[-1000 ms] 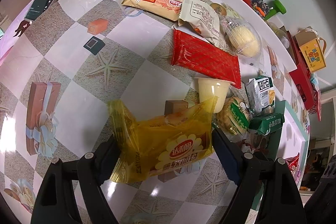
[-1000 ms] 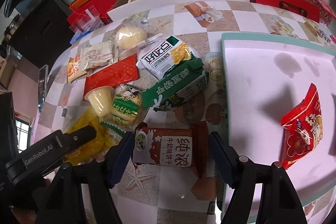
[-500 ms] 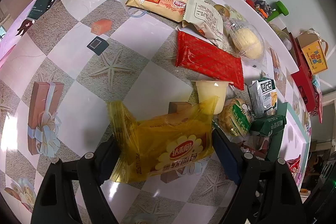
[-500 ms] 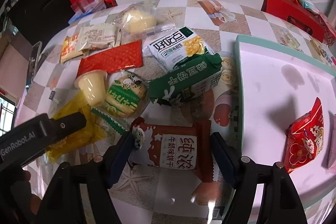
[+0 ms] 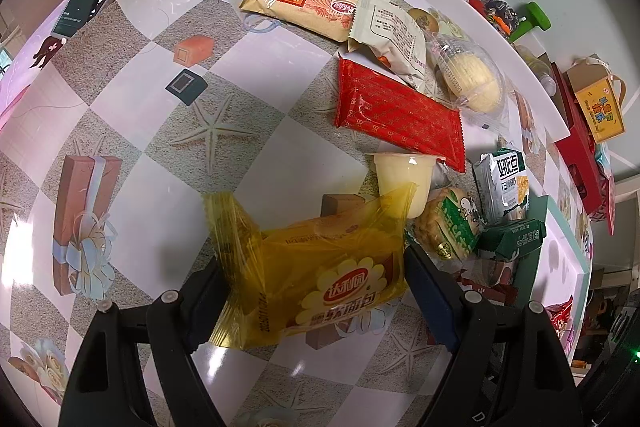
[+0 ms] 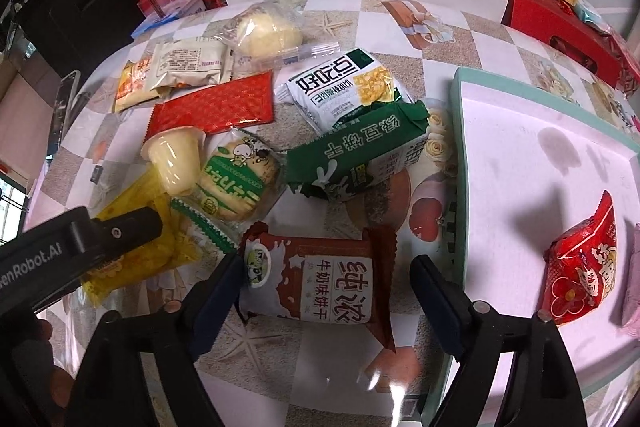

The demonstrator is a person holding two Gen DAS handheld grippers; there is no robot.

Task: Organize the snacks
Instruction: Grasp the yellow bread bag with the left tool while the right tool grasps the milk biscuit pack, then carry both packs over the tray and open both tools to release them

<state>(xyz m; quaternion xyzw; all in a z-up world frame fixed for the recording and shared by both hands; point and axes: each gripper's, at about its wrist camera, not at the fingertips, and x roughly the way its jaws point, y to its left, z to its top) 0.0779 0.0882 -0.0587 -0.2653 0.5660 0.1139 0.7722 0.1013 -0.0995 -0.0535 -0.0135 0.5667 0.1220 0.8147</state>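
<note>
On the checked bench (image 5: 140,155), the left claw (image 5: 316,291) grips a translucent yellow plastic bread packet (image 5: 320,275) by both sides. Just beside it, the right claw (image 6: 324,279) straddles a brown-and-white biscuit packet (image 6: 320,279); its jaws are opening, the right pad clear of the wrapper. A red snack bag (image 6: 580,259) lies on the pale teal-rimmed tray (image 6: 460,147).

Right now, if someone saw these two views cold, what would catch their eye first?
Probably the crinkly yellow bread packet between the left gripper fingers, and the brown-and-white biscuit packet between the right gripper fingers, whose jaws are opening. Behind them snack packets crowd the checked tablecloth, while the pale tray at right holds a red snack bag.
</note>
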